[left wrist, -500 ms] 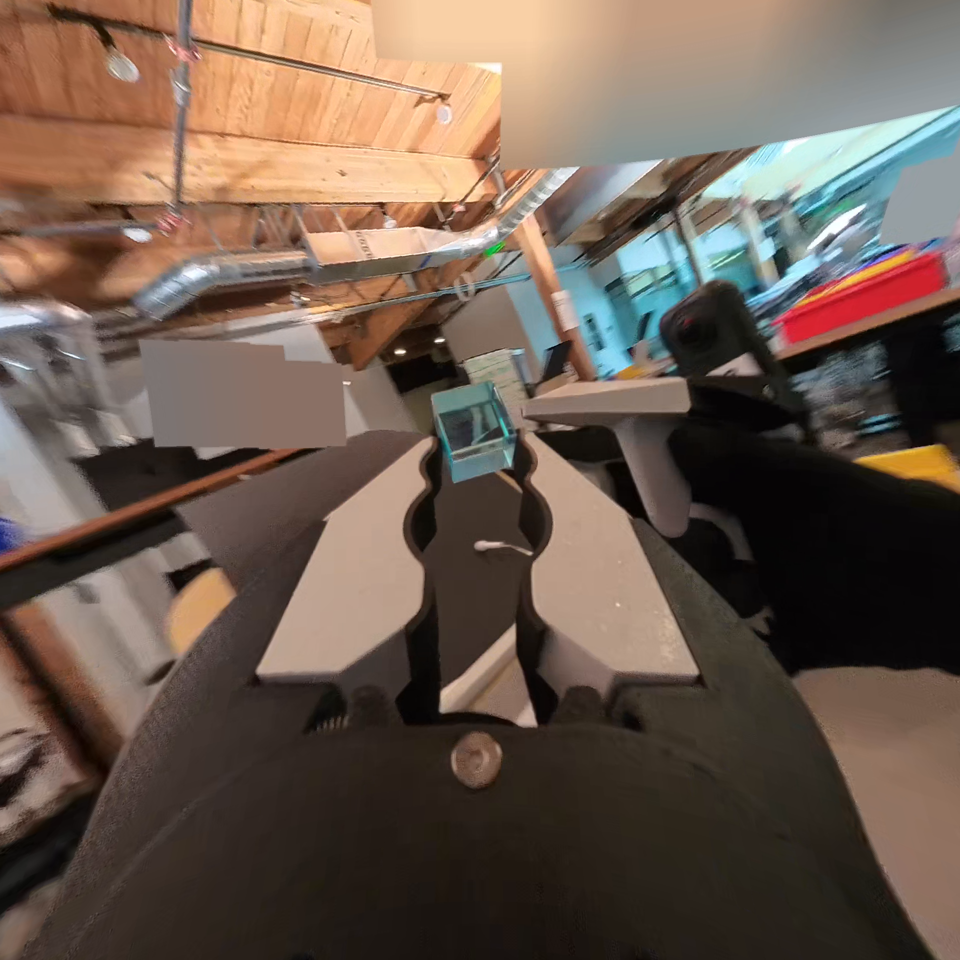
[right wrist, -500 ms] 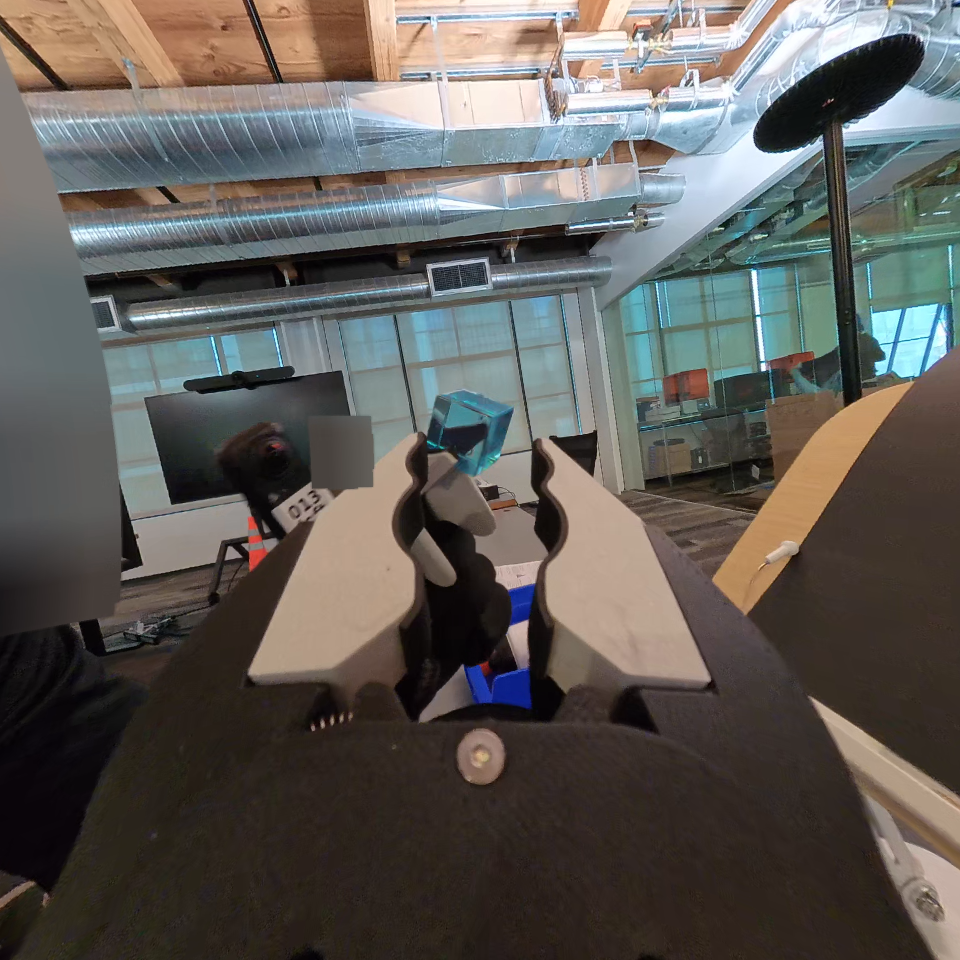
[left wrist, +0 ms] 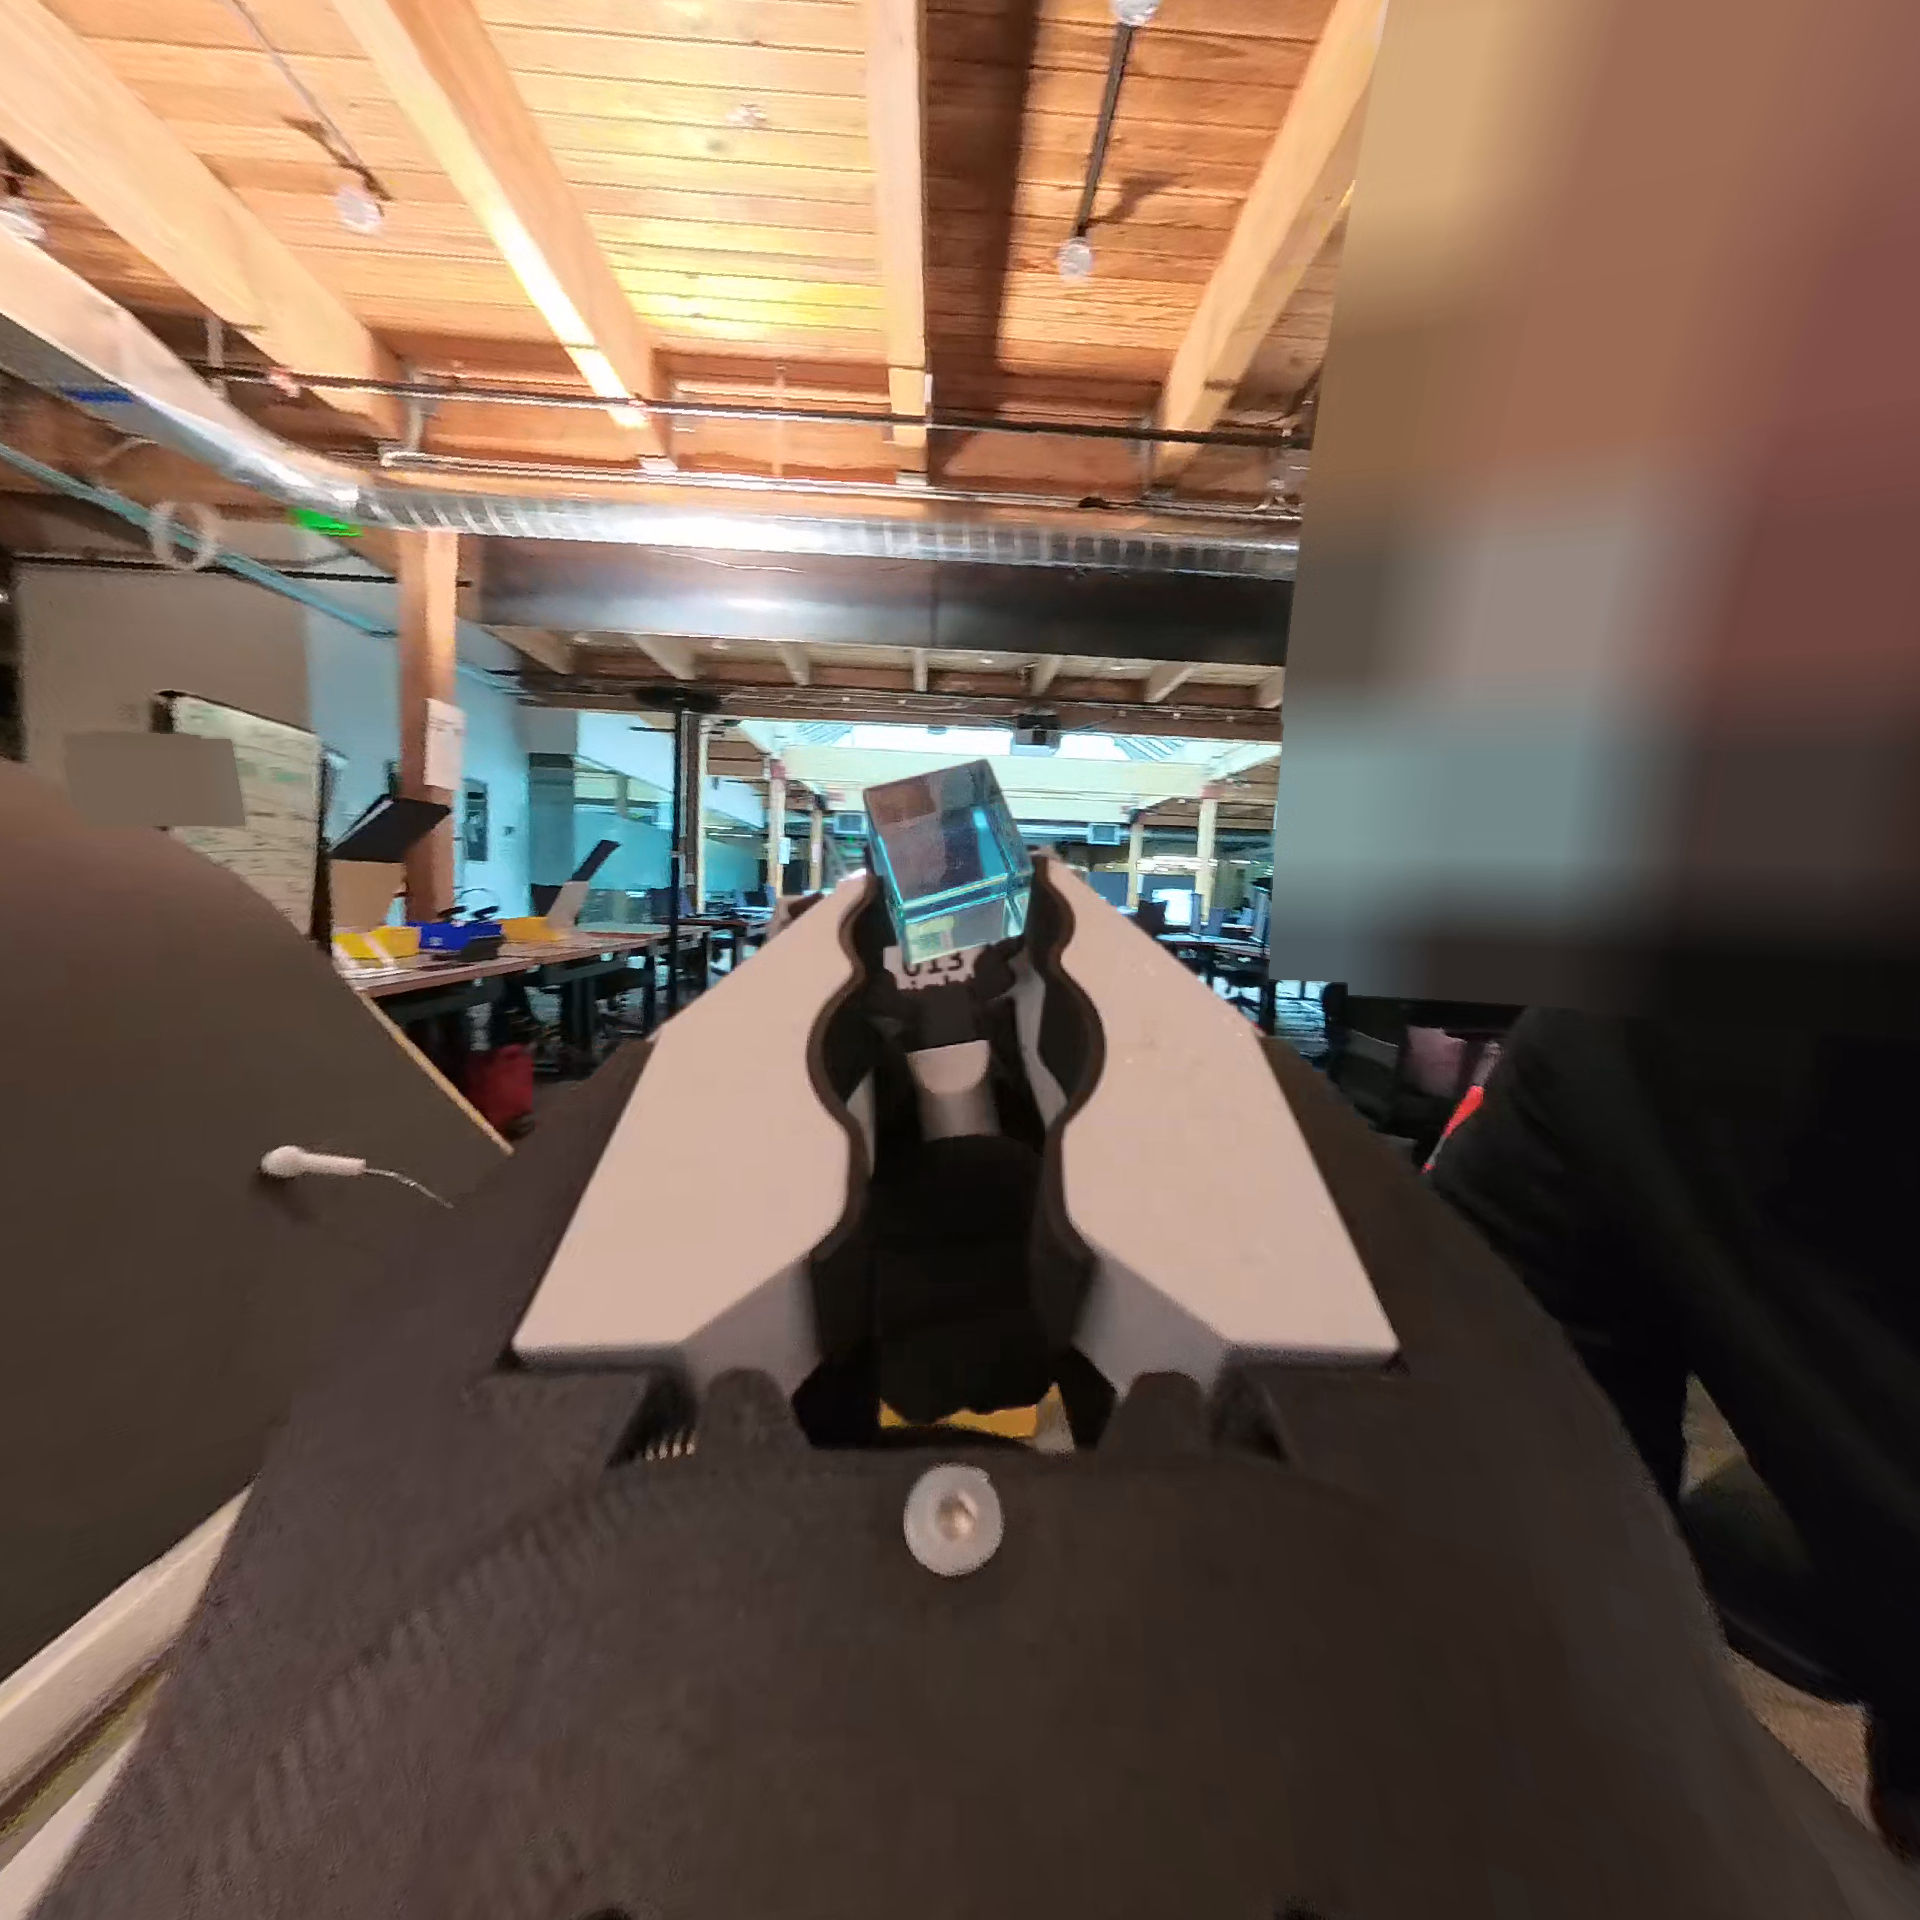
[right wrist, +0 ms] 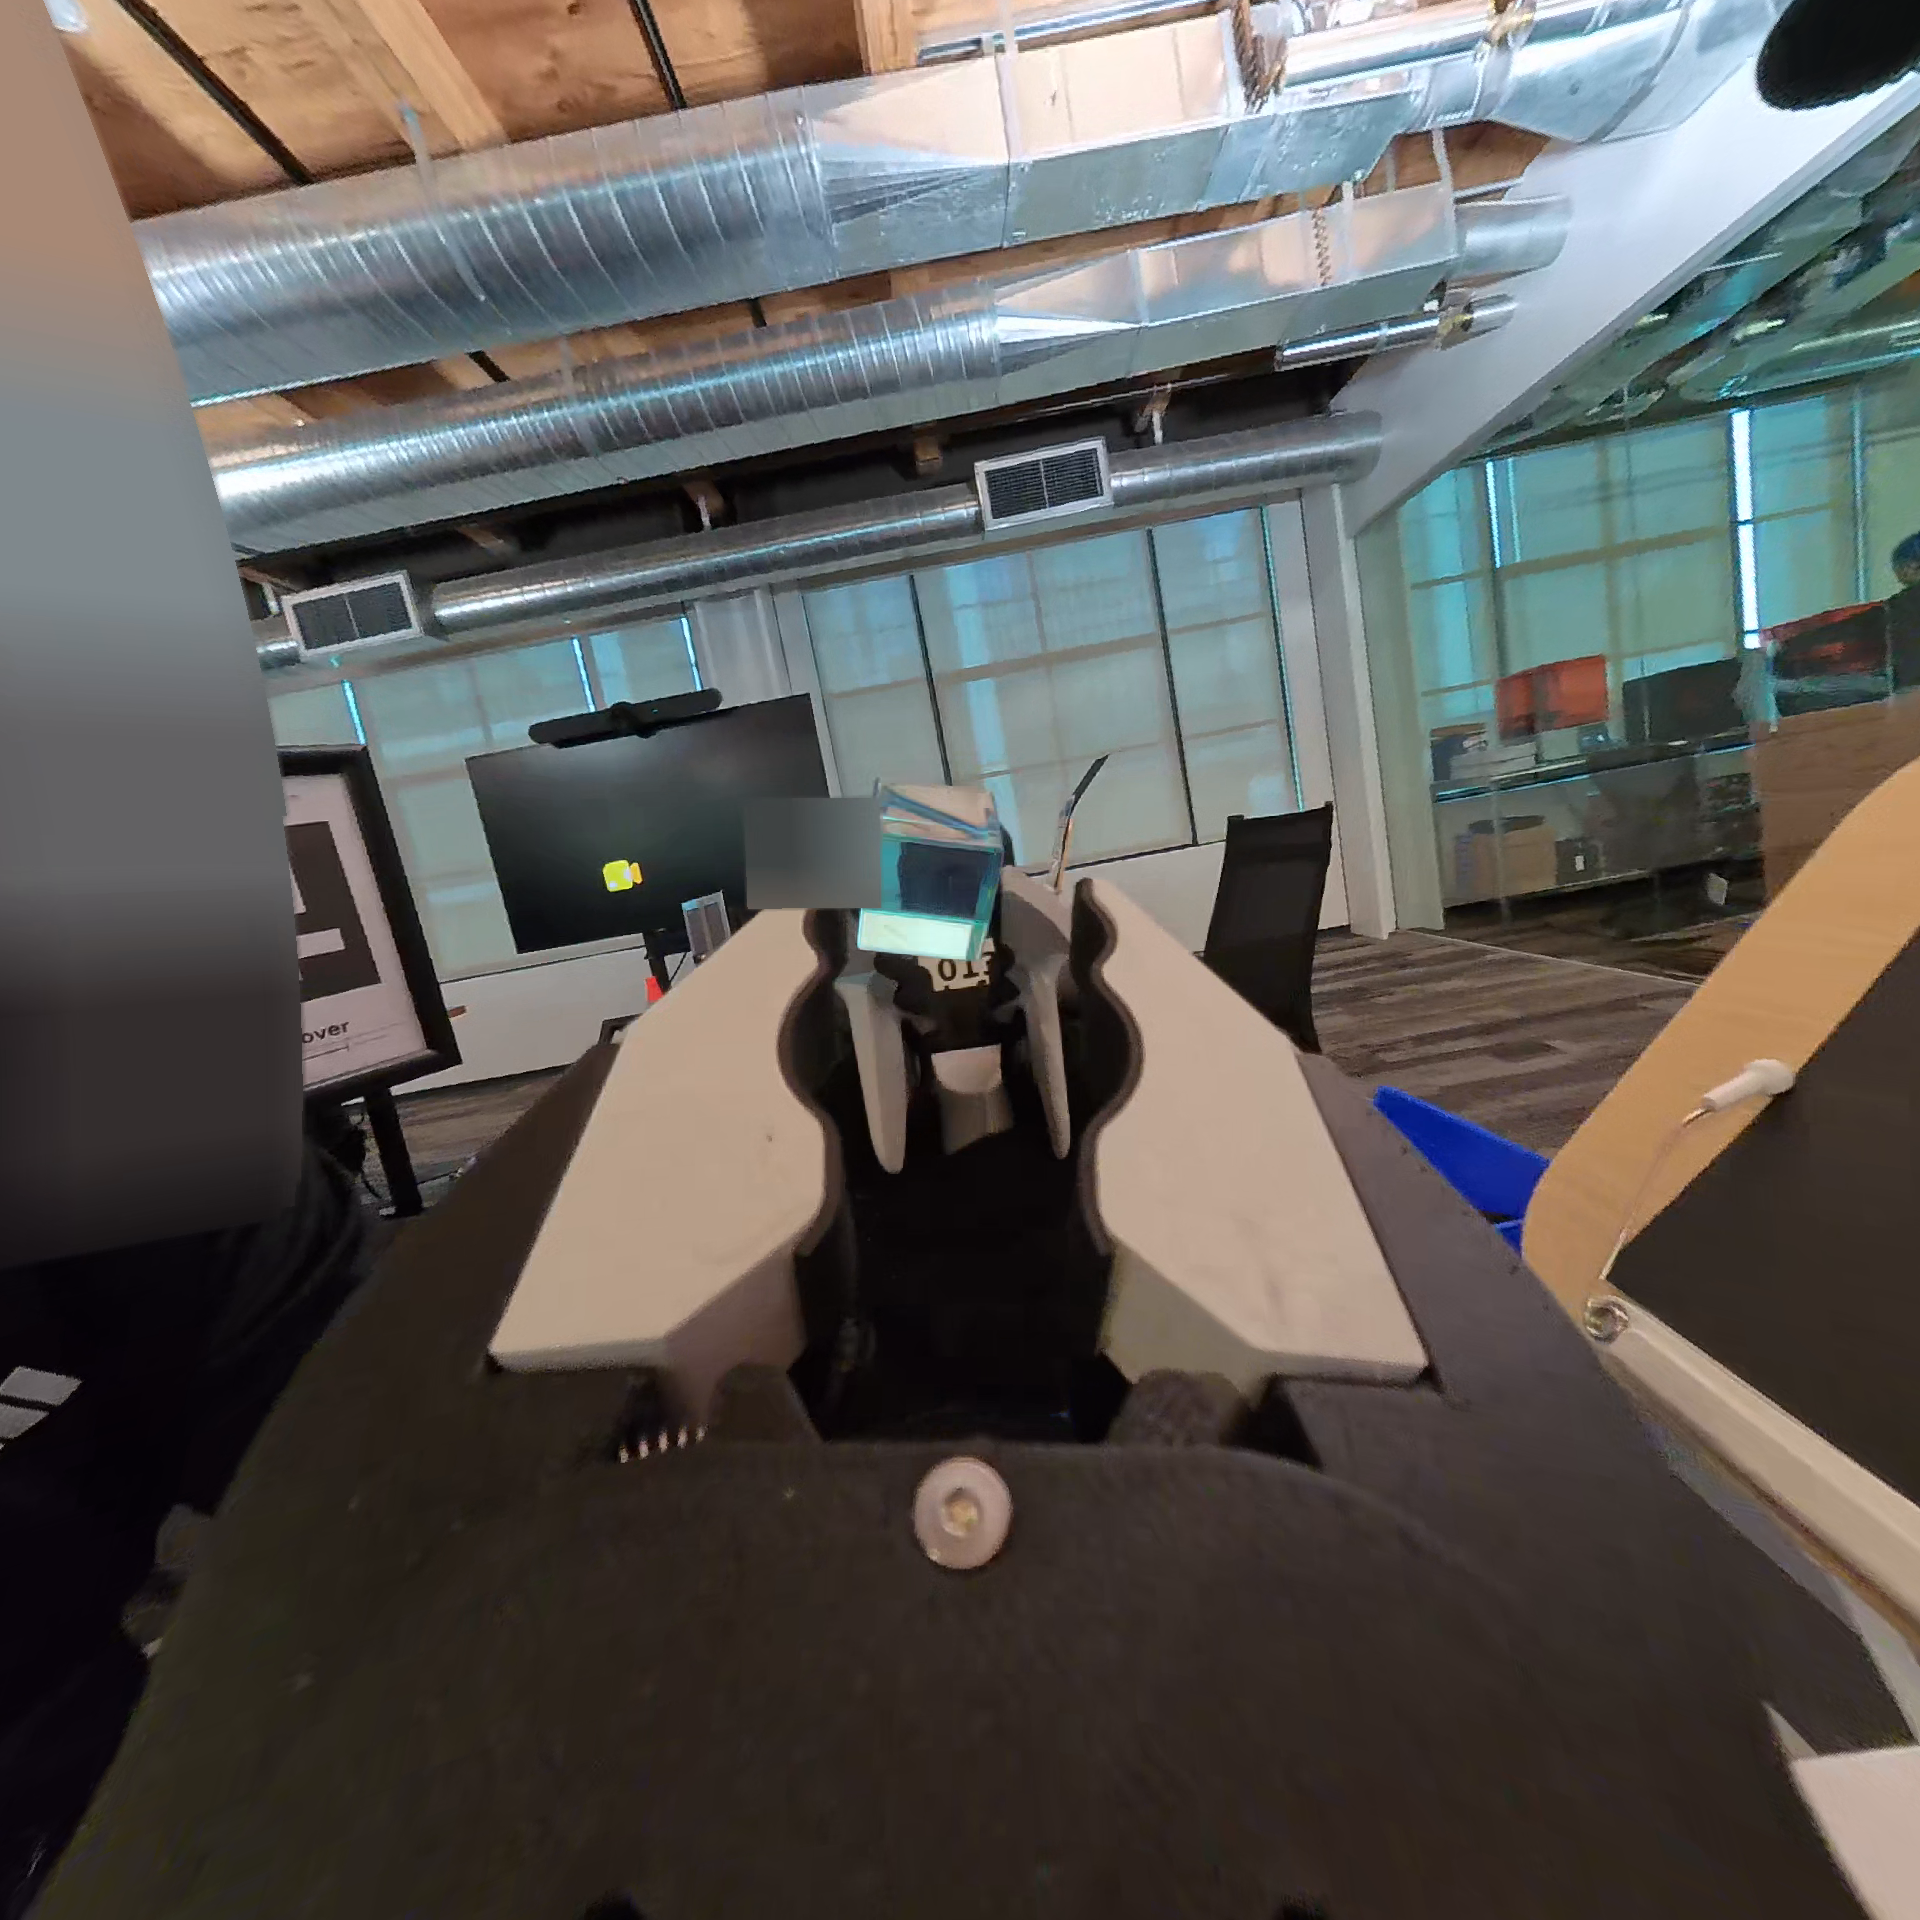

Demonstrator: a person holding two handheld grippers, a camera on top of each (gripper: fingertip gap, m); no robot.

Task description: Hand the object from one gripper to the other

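A clear teal-tinted cube (left wrist: 940, 862) sits tilted between the fingertips of my left gripper (left wrist: 951, 894), which is shut on it and holds it up in the air. The two grippers face each other head-on. In the right wrist view the cube (right wrist: 935, 873) lies between the tips of my right gripper (right wrist: 951, 914), whose jaws stand wider than the cube and do not touch it. The left gripper's thin grey fingers (right wrist: 883, 1081) reach in from the far side and pinch the cube. Part of the right gripper's body (left wrist: 951, 1101) shows through the left gripper's gap.
A dark curved panel with a wooden edge stands close by, at the left of the left wrist view (left wrist: 156, 1143) and at the right of the right wrist view (right wrist: 1766, 1195). A blue bin (right wrist: 1455, 1143) lies below it. A person's dark sleeve (left wrist: 1714, 1351) is at the right.
The left gripper has swung round with the cube to face the right gripper. The cube, which was above and beyond the right fingertips, now lies between them.
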